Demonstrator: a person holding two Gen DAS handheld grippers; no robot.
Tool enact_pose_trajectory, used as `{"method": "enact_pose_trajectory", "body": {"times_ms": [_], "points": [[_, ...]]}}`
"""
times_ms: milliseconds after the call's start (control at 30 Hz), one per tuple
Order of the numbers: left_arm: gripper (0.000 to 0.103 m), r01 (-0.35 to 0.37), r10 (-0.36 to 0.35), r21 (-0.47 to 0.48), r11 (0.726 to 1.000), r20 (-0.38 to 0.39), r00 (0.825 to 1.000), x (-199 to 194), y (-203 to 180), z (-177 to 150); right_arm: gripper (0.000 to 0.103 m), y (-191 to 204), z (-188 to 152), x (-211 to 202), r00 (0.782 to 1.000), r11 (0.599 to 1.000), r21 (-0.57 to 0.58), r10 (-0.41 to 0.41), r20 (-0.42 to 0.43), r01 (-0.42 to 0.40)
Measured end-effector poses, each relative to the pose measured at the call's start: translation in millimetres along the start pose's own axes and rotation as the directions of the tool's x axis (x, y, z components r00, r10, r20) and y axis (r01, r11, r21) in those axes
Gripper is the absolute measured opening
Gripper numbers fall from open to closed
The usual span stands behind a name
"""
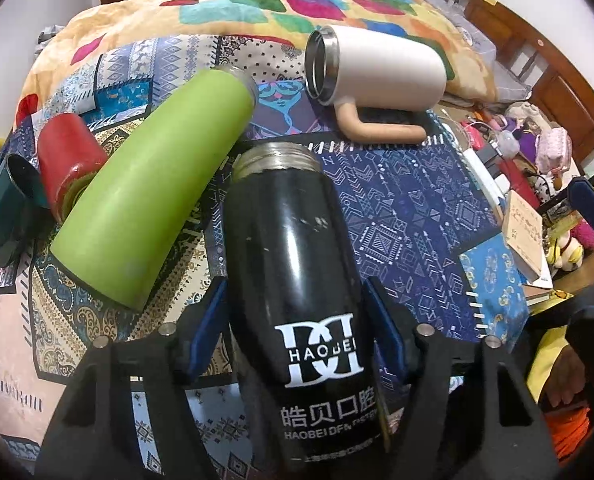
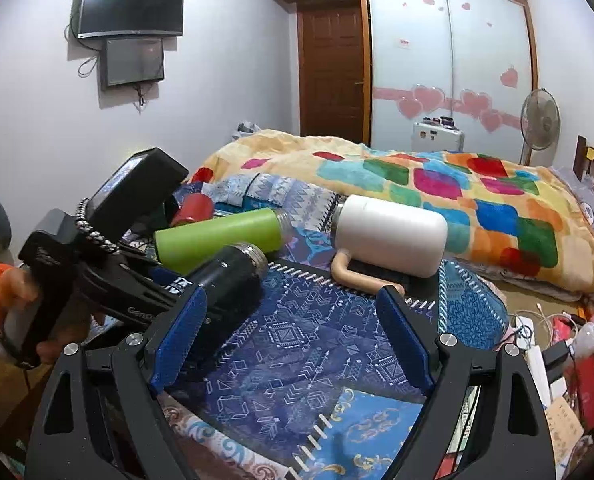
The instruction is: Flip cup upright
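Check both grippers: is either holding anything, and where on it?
Left gripper holds the black flask around its lower body, beside the logo, its open mouth pointing away. Right gripper is open, holding nothing.

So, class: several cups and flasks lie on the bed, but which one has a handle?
The white mug, lying on its side with its steel-rimmed mouth open. A tan handle juts from it; the green flask, black flask and red cup have none.
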State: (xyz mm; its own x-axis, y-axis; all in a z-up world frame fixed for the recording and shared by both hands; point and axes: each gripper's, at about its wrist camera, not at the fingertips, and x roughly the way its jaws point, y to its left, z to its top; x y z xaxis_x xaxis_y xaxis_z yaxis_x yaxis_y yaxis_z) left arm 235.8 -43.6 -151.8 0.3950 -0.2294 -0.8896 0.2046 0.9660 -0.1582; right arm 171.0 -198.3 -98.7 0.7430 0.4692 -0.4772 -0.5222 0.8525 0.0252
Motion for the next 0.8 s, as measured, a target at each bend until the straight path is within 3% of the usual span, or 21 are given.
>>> {"method": "enact_pose_trajectory", "body": {"times_ms": [133, 333, 567, 800], "points": [[0.064, 0.019, -0.019, -0.002, 1.000, 0.042, 0.999, -16, -1, -1, 0.088, 3, 1, -9, 1.000, 1.000, -0.009, -0.012, 0.023, 0.012], [0.064, 0.019, -0.022, 0.018, 1.000, 0.168, 0.986, -66, -6, -10, 0.090, 5, 7, -19, 0.998, 0.999, -0.018, -0.030, 0.054, 0.031], [0.064, 0.004, -0.023, 0.055, 0.998, 0.341, 0.940, -128, -12, -20, 0.090, 8, 15, -25, 0.996, 0.999, -0.023, -0.024, 0.087, 0.026], [0.064, -0.015, -0.018, 0.074, 0.997, 0.420, 0.907, -144, -16, -13, 0.098, 10, 18, -25, 0.992, 0.999, -0.022, -0.029, 0.122, 0.032]]}}
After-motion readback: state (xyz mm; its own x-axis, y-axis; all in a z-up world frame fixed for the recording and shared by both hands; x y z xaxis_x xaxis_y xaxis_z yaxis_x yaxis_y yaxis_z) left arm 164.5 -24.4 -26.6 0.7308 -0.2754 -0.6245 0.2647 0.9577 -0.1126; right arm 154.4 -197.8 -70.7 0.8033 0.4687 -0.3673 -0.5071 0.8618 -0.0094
